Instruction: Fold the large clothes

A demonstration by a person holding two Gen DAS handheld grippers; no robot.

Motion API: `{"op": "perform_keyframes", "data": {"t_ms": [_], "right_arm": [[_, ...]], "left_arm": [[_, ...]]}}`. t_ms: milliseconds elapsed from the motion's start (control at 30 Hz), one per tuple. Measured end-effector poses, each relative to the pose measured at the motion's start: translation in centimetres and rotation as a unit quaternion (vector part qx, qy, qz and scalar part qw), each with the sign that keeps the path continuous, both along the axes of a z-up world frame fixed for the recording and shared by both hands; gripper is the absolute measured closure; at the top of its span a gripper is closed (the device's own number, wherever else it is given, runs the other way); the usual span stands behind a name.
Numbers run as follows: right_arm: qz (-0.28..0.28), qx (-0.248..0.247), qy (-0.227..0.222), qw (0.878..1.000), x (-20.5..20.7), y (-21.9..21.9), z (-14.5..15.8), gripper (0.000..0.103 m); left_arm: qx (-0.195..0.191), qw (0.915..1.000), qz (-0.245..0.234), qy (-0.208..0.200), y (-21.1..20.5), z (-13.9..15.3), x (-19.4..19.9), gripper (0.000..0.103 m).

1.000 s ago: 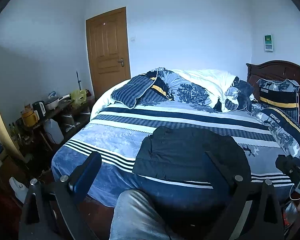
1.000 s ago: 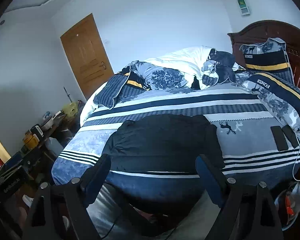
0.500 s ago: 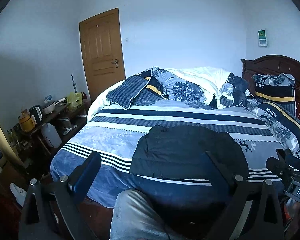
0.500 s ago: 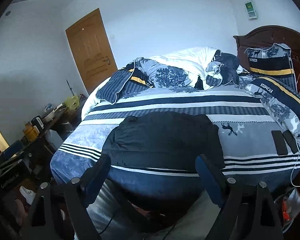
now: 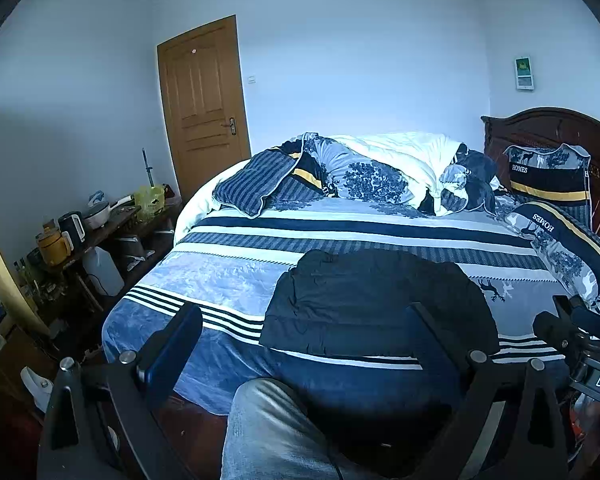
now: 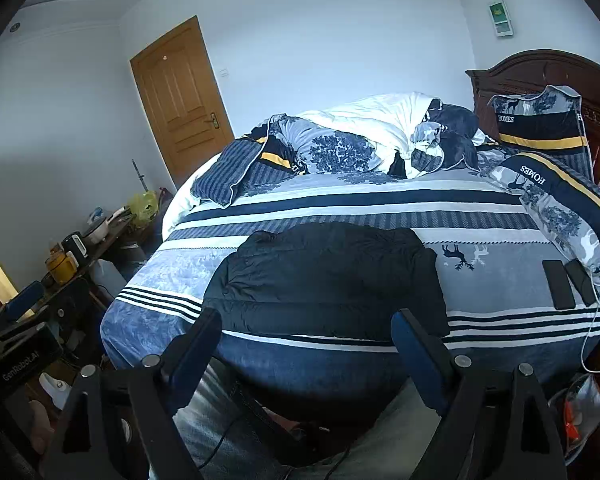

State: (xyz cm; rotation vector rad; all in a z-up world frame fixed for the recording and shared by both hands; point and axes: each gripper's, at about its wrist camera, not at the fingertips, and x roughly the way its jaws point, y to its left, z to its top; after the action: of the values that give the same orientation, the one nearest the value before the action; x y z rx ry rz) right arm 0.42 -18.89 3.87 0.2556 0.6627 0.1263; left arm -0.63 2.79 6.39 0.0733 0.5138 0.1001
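A black padded jacket (image 5: 380, 300) lies folded on the near part of the striped bed (image 5: 228, 280). It also shows in the right wrist view (image 6: 328, 280). My left gripper (image 5: 304, 328) is open and empty, held back from the bed's near edge, above my jeans-clad leg (image 5: 268, 432). My right gripper (image 6: 306, 328) is open and empty too, short of the jacket's near edge. The right gripper's body shows at the right edge of the left wrist view (image 5: 580, 340). The left gripper's body shows at the left edge of the right wrist view (image 6: 16, 332).
A rumpled duvet (image 6: 360, 140) and pillows (image 6: 560, 200) fill the far and right side of the bed. Two phones (image 6: 568, 284) with a cable lie at the right. A cluttered side table (image 5: 80, 232) stands left, a wooden door (image 5: 204, 104) behind, a headboard (image 6: 540, 76) right.
Both grippers have drawn back and risen a little from the bed, so the jacket and bed look smaller and lower. The jacket has not moved. Both stay open.
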Motion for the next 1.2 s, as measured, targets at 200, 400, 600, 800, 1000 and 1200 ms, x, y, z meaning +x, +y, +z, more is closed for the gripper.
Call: {"op": "perform_keyframes", "data": {"t_ms": [200,400,600,800,1000,1200], "right_arm": [[-0.005,0.003,0.002,1.0,-0.1,-0.1,0.0,0.014],[-0.008,0.007,0.004,1.0,-0.3,-0.1,-0.1,0.014],[-0.008,0.006,0.005,1.0,-0.4,-0.1,-0.2,0.014],[-0.008,0.007,0.005,1.0,-0.4,-0.2,-0.3,0.014],[-0.011,0.009,0.008,1.0,-0.6,0.1,-0.5,0.014],[-0.01,0.009,0.007,1.0,-0.7,0.0,-0.5,0.014]], "left_arm": [[0.001,1.0,0.0,0.002,0.3,-0.1,0.0,0.003],[0.002,1.0,0.0,0.002,0.5,-0.3,-0.1,0.003],[0.003,1.0,0.001,0.001,0.4,-0.2,-0.1,0.003],[-0.006,0.9999,-0.003,0.007,0.7,-0.5,0.2,0.003],[-0.003,1.0,-0.008,-0.001,1.1,-0.2,0.1,0.003],[-0.004,0.9999,-0.008,0.004,1.2,-0.3,0.2,0.003]]}}
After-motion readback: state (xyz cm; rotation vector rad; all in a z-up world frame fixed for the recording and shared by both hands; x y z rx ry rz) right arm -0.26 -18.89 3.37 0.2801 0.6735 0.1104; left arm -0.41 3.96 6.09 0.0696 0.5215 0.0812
